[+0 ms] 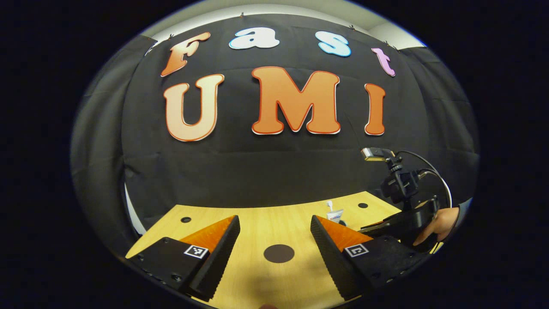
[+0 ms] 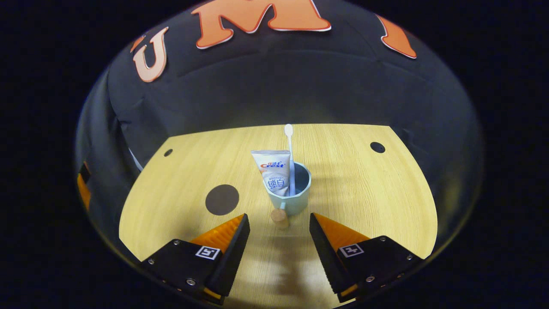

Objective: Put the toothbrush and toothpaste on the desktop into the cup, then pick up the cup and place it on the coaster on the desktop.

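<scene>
**Cup loaded, not yet on coaster**

Bench (image 2: 364, 193): wood, bare mid-span.
Right tool (image 2: 279, 234): wide open, empty, facing cup.
Left tool (image 1: 274, 240): wide open, empty, over coaster (image 1: 279, 253).
Cup (image 2: 296, 199): mid-bench, well apart from coaster; likely rigid, light, top-heavy; take by handle or rim.
Toothpaste (image 2: 272, 171): upright inside.
Toothbrush (image 2: 289, 146): upright inside.

Pale blue cup (image 2: 296, 195), dark brown coaster (image 2: 221, 199).
</scene>
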Demonstrator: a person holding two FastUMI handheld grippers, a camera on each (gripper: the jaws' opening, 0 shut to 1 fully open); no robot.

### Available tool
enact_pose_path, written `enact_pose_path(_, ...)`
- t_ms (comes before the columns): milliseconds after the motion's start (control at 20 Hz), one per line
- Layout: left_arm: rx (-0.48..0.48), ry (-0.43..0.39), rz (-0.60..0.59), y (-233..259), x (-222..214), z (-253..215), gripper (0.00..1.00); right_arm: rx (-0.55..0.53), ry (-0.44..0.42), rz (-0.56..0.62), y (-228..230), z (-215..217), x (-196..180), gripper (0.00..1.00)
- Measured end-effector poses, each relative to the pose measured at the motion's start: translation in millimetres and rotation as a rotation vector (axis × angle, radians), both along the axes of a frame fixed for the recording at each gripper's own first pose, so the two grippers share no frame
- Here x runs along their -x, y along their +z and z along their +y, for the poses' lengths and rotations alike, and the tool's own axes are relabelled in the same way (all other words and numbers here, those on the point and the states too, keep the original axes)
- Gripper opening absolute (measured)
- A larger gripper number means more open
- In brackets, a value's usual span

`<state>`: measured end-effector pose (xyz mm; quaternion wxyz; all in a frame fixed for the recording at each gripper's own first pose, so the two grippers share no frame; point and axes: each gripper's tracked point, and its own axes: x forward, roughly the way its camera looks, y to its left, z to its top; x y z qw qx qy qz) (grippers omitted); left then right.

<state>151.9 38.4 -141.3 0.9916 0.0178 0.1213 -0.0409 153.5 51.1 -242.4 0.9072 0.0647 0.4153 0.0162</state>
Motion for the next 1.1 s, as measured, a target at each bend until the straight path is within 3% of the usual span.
enact_pose_path(350,-0.007,0.083,0.044,-10,15,39,0.99,0.066,-0.055,0.195,-51,0,-23,0.83)
enact_pose_path(500,-0.014,0.106,0.075,-18,18,51,0.99,0.060,-0.098,0.232,-63,1,-31,0.76)
enact_pose_path(700,-0.011,0.113,0.095,-22,20,54,0.99,0.038,-0.161,0.278,-73,-1,-32,0.54)
enact_pose_path(800,-0.011,0.110,0.101,-23,20,53,0.99,0.043,-0.162,0.275,-71,-1,-29,0.30)
enact_pose_path(1100,-0.013,0.108,0.108,-23,20,55,0.99,0.074,-0.130,0.261,-71,-1,-31,0.19)
